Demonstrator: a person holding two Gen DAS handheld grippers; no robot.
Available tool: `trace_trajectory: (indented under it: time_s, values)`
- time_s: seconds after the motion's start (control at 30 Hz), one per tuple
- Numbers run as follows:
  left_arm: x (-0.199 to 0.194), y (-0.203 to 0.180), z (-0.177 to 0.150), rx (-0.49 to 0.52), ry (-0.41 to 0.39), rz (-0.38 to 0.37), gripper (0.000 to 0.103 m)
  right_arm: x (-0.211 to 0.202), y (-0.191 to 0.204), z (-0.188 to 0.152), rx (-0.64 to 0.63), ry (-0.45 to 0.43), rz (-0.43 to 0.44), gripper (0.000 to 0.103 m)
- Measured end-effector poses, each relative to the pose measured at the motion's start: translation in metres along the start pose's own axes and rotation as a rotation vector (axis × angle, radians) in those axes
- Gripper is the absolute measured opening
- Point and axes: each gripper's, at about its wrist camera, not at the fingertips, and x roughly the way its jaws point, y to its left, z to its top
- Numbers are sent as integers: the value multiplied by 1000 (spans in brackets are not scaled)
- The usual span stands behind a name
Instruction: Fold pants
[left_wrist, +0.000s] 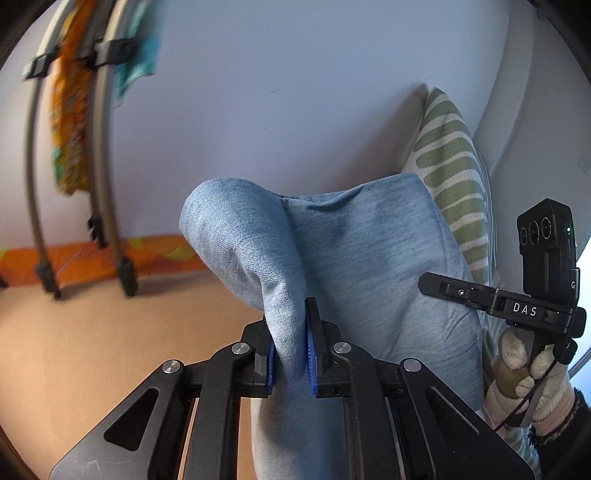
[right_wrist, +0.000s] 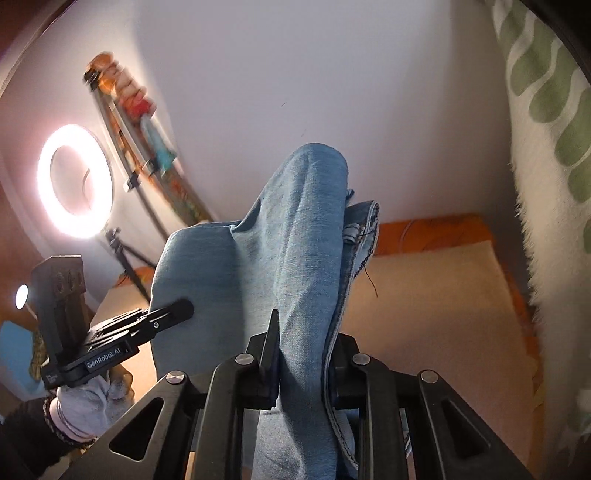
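The light blue denim pants (left_wrist: 351, 258) are lifted off the surface and held between both grippers. My left gripper (left_wrist: 290, 347) is shut on a bunched fold of the denim, which bulges up above its blue pads. My right gripper (right_wrist: 303, 354) is shut on another part of the pants (right_wrist: 295, 240), near a stitched hem edge. The right gripper also shows in the left wrist view (left_wrist: 424, 282), at the right beside the cloth. The left gripper shows in the right wrist view (right_wrist: 188, 308), at the left against the cloth.
A beige surface (left_wrist: 110, 350) with an orange patterned edge (right_wrist: 436, 229) lies below. A green-and-white striped pillow (left_wrist: 450, 166) leans at the right. A drying rack with colourful cloths (left_wrist: 74, 110) stands by the white wall. A lit ring light on a tripod (right_wrist: 74, 181) stands at the left.
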Motion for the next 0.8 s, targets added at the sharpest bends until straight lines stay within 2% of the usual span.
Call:
trace_trajectory:
  time_s: [0.2,0.37,0.5,0.6,0.67,0.7,0.8]
  values:
    - [39,4,22,-9,3,41,11,24,-30,24,23,0,-47,18]
    - [71,8,23,42,15,126,11,63,-47,41,3,37,-96,18]
    - [89,17,20,43,61,172,14,95,-58,45,-22,81,-157,20]
    - [84,24,17,35,60,203,20,107,-57,43,-66,89,-248,34]
    - [77,27,18,29,57,204,30,105,-59,44,-59,78,-278,47]
    - [72,27,18,23,50,204,36,103,-61,44,-53,69,-302,47]
    - [56,25,20,34,35,202,37,91,-61,44,-60,48,-313,47]
